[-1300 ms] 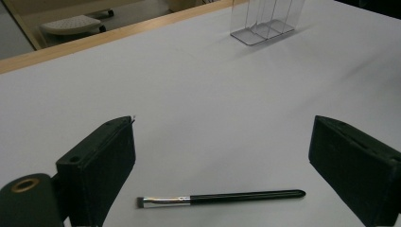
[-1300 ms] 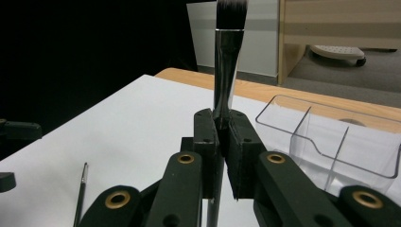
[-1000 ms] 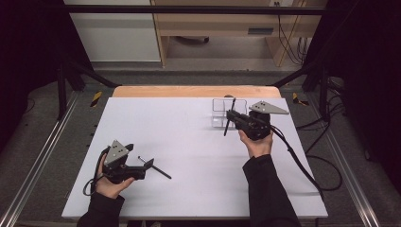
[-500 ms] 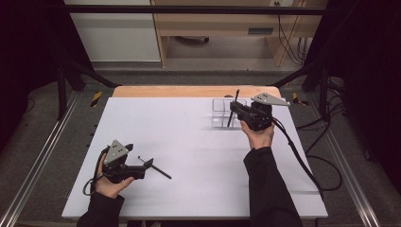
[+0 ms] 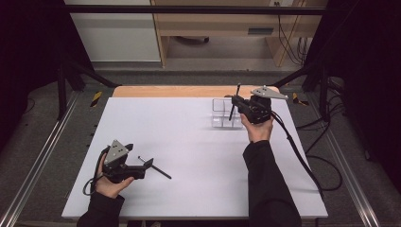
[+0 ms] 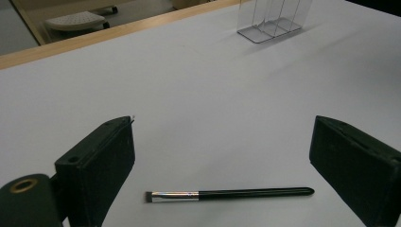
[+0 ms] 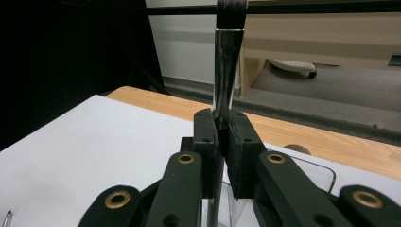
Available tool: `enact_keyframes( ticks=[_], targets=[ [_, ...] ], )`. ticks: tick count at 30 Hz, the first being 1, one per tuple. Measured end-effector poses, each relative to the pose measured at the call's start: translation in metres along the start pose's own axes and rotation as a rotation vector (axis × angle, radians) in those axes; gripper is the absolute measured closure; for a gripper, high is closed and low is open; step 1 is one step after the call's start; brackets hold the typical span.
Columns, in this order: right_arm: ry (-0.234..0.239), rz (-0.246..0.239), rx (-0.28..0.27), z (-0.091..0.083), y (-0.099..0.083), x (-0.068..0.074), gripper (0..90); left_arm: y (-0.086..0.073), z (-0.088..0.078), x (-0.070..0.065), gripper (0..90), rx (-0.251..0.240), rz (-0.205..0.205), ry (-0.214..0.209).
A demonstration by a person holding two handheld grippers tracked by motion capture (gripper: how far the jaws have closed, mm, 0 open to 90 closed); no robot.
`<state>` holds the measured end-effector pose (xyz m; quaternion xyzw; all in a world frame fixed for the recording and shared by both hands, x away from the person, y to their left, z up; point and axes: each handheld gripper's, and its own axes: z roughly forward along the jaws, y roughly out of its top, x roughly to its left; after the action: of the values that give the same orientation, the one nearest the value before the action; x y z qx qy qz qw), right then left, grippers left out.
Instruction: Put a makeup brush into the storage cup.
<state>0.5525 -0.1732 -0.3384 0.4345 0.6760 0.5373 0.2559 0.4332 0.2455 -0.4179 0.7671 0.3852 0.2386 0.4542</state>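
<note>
Your right claw (image 7: 221,124) is clamped on an upright brush (image 7: 228,66) above the clear organizer (image 5: 222,113) near the desk's far edge; your left claw (image 6: 222,165) gapes wide around a thin brush (image 6: 227,194) lying flat.

– Any lettering, labels or numbers to read here?
– None. The brushes, the clear holder, the table and the grippers carry no legible text, brand or sign.

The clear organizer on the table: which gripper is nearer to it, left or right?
Right. The right gripper holds a brush upright just above the clear organizer. The left gripper is far away at the near left, open around another brush.
</note>
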Motion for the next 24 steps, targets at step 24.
enact_keyframes(
  ticks=[24],
  targets=[
    [-0.083,0.011,-0.008,0.033,0.010,-0.019,84.2,0.000,-0.002,0.004,6.9,-0.007,-0.007,0.003]
  ],
)
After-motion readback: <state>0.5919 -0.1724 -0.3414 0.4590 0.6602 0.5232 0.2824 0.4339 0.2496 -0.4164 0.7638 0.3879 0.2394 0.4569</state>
